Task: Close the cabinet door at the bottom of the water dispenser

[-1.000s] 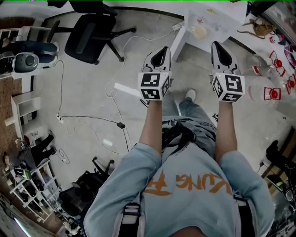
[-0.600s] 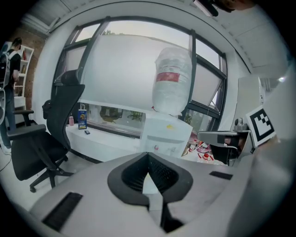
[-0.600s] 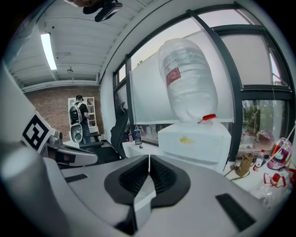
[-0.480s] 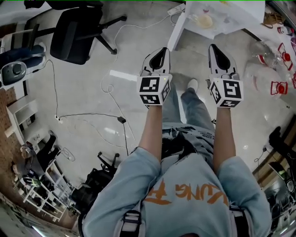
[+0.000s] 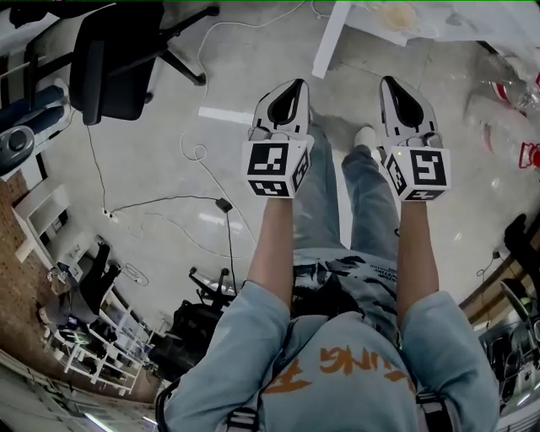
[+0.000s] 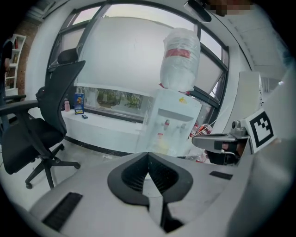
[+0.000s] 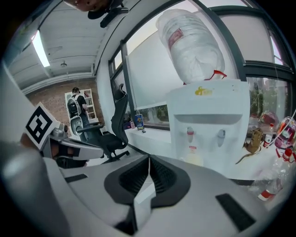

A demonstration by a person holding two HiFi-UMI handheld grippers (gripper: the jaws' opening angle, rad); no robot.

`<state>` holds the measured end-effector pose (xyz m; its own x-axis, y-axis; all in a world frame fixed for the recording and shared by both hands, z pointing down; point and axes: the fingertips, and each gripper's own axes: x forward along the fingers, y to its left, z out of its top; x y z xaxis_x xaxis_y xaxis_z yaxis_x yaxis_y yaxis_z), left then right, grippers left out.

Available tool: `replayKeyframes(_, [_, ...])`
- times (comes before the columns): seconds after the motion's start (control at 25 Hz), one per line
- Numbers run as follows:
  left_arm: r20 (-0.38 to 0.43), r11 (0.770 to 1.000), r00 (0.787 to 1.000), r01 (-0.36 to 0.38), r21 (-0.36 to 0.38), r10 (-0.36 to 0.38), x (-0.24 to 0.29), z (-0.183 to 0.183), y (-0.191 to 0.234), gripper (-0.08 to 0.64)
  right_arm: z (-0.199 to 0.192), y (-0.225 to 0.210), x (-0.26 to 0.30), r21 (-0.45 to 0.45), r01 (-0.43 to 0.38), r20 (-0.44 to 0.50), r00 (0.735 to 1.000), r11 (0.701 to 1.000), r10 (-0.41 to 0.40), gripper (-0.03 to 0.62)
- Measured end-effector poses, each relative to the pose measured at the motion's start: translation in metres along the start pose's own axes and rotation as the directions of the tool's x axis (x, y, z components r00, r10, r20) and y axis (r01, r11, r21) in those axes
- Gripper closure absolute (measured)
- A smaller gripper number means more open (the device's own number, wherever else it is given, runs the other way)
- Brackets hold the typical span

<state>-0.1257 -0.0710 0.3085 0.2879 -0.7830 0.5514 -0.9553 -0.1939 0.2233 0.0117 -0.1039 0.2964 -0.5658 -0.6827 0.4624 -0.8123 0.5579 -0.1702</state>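
The white water dispenser (image 7: pixel 208 125) stands ahead with an upturned clear bottle (image 7: pixel 192 41) on top; it also shows in the left gripper view (image 6: pixel 171 127). In the head view only its top (image 5: pixel 396 17) shows at the upper edge, and a white panel (image 5: pixel 327 42) juts from it over the floor. The lower cabinet is hidden behind the gripper bodies in both gripper views. My left gripper (image 5: pixel 291 91) and right gripper (image 5: pixel 396 91) are held side by side in front of the dispenser, short of it. Both are shut with nothing between the pads.
A black office chair (image 5: pixel 114 63) stands at the left. Cables (image 5: pixel 169 207) trail over the concrete floor. Clear water bottles (image 5: pixel 506 93) lie at the right. White shelves (image 5: pixel 38 211) are at the far left. A window ledge (image 6: pixel 106 122) runs behind the dispenser.
Both grippers have sunk together, still side by side and shut. In the head view the dispenser and chair have slid toward the top edge.
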Motion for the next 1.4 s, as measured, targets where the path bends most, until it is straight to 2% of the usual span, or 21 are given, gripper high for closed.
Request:
replayKeyframes(0.4, [-0.046,0.999,0.999,0.015,-0.043,-0.017,0.034,-0.071,0.03,0.54,-0.08,0.023,0.057,-0.034,-0.059,-0.091,0.994,0.998,0.055,0.561])
replayKeyframes(0.76, [-0.09,0.997,0.995,0.027,-0.075,-0.034,0.063,-0.134,0.054,0.54,-0.143,0.046,0.094,-0.014,-0.088,-0.133,0.987,0.996,0.085,0.561])
replayKeyframes(1.16, [-0.126,0.994,0.989,0.061,-0.091,-0.072,0.083,-0.166,0.078,0.54,-0.195,0.066,0.128,0.017,-0.077,-0.195,0.978,0.997,0.079,0.554])
replayKeyframes(1.4, [-0.154,0.991,0.982,0.094,-0.093,-0.108,0.093,-0.18,0.094,0.54,-0.229,0.073,0.155,0.048,-0.023,-0.253,0.967,0.999,0.035,0.46])
